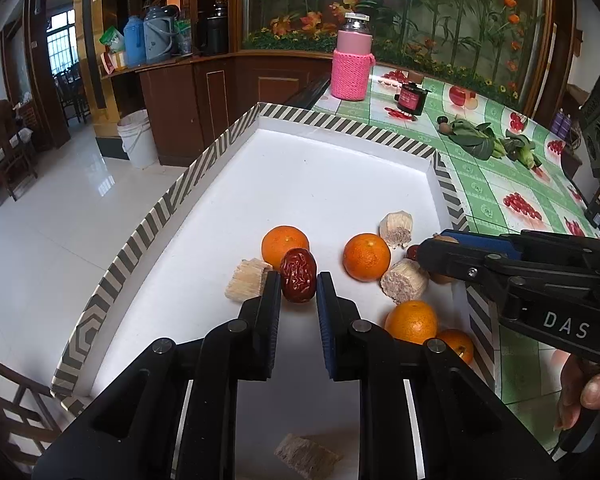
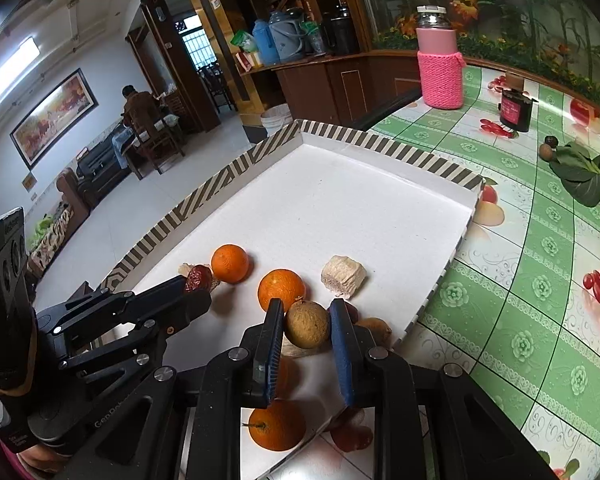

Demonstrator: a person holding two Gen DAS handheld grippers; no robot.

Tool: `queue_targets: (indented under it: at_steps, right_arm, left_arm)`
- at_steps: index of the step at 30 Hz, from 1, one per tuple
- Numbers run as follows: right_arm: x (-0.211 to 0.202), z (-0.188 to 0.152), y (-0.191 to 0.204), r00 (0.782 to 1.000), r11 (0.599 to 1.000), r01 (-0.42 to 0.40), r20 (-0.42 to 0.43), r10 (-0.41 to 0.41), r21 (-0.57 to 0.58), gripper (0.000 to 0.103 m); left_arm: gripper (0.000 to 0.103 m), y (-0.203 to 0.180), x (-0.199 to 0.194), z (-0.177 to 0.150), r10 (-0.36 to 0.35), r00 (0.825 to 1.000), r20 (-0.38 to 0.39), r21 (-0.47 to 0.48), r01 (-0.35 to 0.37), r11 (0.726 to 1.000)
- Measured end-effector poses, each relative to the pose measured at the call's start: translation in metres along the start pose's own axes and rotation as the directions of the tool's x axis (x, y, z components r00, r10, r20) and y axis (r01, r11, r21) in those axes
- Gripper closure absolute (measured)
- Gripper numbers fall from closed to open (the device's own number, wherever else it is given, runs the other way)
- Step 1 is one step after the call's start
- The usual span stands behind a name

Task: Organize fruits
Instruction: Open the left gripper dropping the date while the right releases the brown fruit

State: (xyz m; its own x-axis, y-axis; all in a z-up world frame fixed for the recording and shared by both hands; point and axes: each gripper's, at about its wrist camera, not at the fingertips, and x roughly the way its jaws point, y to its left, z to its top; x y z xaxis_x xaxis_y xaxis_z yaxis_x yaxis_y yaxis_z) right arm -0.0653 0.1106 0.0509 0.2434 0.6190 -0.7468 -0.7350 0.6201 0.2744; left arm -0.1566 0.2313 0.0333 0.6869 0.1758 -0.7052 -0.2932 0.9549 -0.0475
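Observation:
A white tray [image 1: 340,168] with a striped rim holds several oranges [image 1: 366,257], pale corn-cob pieces [image 1: 404,285] and small fruits. My left gripper [image 1: 299,280] is shut on a wrinkled red date [image 1: 298,275], just above the tray floor beside an orange [image 1: 285,243]. My right gripper [image 2: 306,320] is shut on a round brown longan [image 2: 307,324], held above the tray's [image 2: 340,208] near right part, close to an orange [image 2: 281,289]. The right gripper also shows in the left wrist view [image 1: 432,258]; the left gripper and date [image 2: 199,278] show in the right wrist view.
The tray lies on a green-and-white fruit-print tablecloth [image 2: 540,280]. A pink sleeved bottle [image 2: 440,66] and a small dark jar [image 2: 515,111] stand at the back. Leafy greens [image 2: 580,176] and small brown fruits [image 2: 547,148] lie to the right. The floor drops away to the left.

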Motion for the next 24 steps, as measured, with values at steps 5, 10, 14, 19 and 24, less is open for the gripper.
queue_targets:
  at_steps: [5,10,14,19,24]
  right_arm:
    - [0.007,0.001,0.001,1.000,1.000,0.014,-0.012,-0.014,-0.014,0.080]
    - [0.009,-0.001,-0.001,1.000,1.000,-0.003,-0.013,0.003,-0.003,0.079]
    - [0.005,-0.005,-0.003,1.000,1.000,-0.008,-0.006,0.008,0.001,0.073]
    - [-0.006,-0.010,-0.003,1.000,1.000,-0.004,0.020,0.004,0.013,0.073]
    - [-0.019,-0.018,-0.002,0.998,1.000,0.004,0.056,-0.005,0.025,0.073]
  left_arm:
    - [0.086,-0.001,0.002,-0.001,0.002,1.000,-0.008,-0.004,-0.002,1.000]
    - [0.086,0.000,0.006,-0.002,0.008,1.000,-0.020,-0.014,-0.009,1.000]
    - [0.086,0.001,0.010,-0.003,0.006,1.000,-0.031,-0.029,-0.006,1.000]
    - [0.067,0.002,0.009,-0.005,0.021,0.999,-0.029,-0.035,-0.022,0.999]
    - [0.047,0.003,0.000,-0.005,0.041,0.999,0.012,-0.051,-0.041,0.998]
